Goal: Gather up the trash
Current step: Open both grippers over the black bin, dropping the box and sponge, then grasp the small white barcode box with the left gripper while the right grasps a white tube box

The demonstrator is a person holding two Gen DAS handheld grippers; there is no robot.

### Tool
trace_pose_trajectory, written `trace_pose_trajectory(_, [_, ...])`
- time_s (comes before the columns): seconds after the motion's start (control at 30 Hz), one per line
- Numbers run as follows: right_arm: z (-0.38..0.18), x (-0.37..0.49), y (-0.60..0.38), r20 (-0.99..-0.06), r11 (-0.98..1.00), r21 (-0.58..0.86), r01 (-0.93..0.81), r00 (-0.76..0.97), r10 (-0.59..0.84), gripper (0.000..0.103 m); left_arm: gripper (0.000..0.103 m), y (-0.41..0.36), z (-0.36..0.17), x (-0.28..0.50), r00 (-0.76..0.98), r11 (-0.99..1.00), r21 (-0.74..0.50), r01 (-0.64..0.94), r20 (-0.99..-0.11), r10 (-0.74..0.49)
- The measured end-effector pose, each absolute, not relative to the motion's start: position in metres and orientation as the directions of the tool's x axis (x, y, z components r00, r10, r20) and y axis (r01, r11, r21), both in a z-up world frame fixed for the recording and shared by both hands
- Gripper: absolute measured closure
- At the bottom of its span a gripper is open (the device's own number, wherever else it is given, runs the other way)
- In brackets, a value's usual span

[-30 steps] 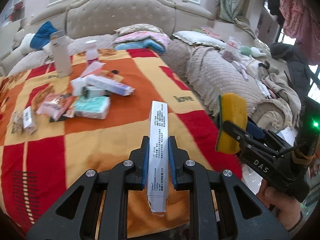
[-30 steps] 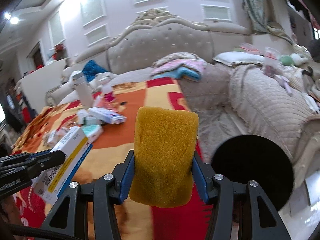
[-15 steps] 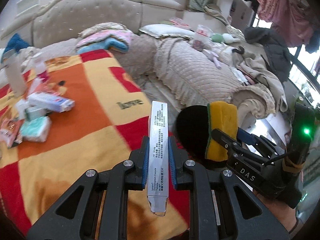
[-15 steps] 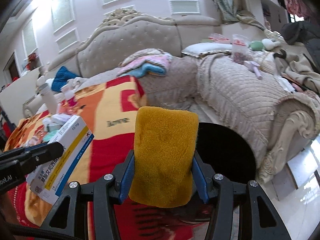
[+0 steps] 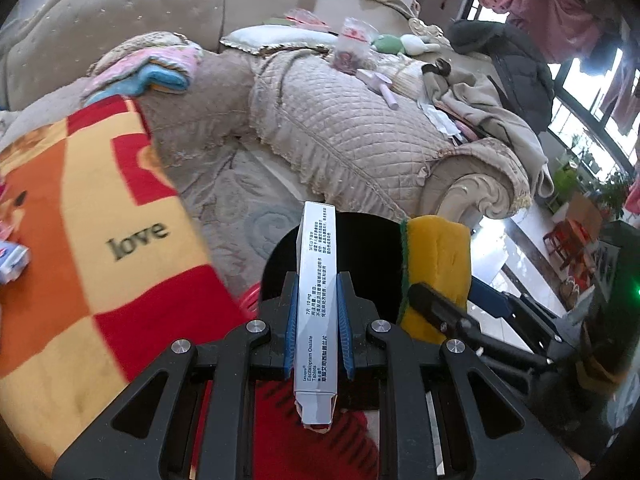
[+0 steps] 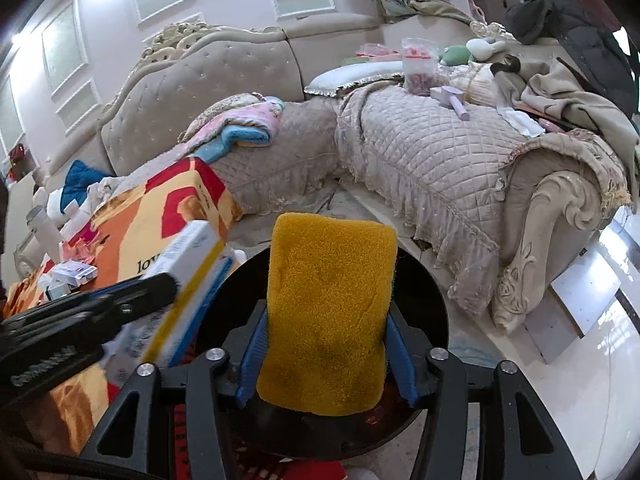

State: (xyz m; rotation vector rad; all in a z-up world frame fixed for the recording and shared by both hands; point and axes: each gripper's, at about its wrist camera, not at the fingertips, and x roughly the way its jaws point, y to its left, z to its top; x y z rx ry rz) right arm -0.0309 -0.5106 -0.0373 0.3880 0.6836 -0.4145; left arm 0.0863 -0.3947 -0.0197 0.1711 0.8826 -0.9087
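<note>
Above the round black mouth of a bin (image 5: 372, 256) beside the blanket-covered table, two pieces of trash hang in two grippers. One is a slim white medicine box (image 5: 315, 304) with small black print on its narrow side and a torn, crumpled flap at its near end; the left gripper (image 5: 317, 334) has its blue pads clamped tight on the box's flat faces. The other is a thick yellow sponge (image 6: 330, 312) with a fuzzy face and a green scouring layer along one edge. It stands upright between the right gripper's (image 6: 326, 344) jaws, which are easing apart, the pads at its sides. One checked red, orange and yellow blanket (image 5: 100, 240) reads "love".
</note>
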Motion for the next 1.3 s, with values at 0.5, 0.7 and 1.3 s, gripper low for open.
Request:
trace_pose_trajectory(0.5, [-0.042,-0.023,-0.511,-0.698,0.822,0.196,0.535,0.665,-0.266,0.033,0.064,-0.354,-0.015,0.101,0.310,0.662,-0.288,0.692,-0.710,-0.632])
trace_pose_trajectory(0.7, [-0.041,-0.022,-0.506,-0.696,0.821,0.188,0.539,0.663,-0.276,0.026,0.064,-0.292,-0.008,0.099,0.368,0.712,-0.280,0.644,-0.702,-0.609])
trace_pose_trajectory(1.3, [-0.023,0.031,-0.380,-0.637,0.963,0.085,0.257,0.757,-0.145,0.026,0.064,-0.033,-0.029,0.138,0.606,0.934,-0.166,0.317,-0.722,-0.334])
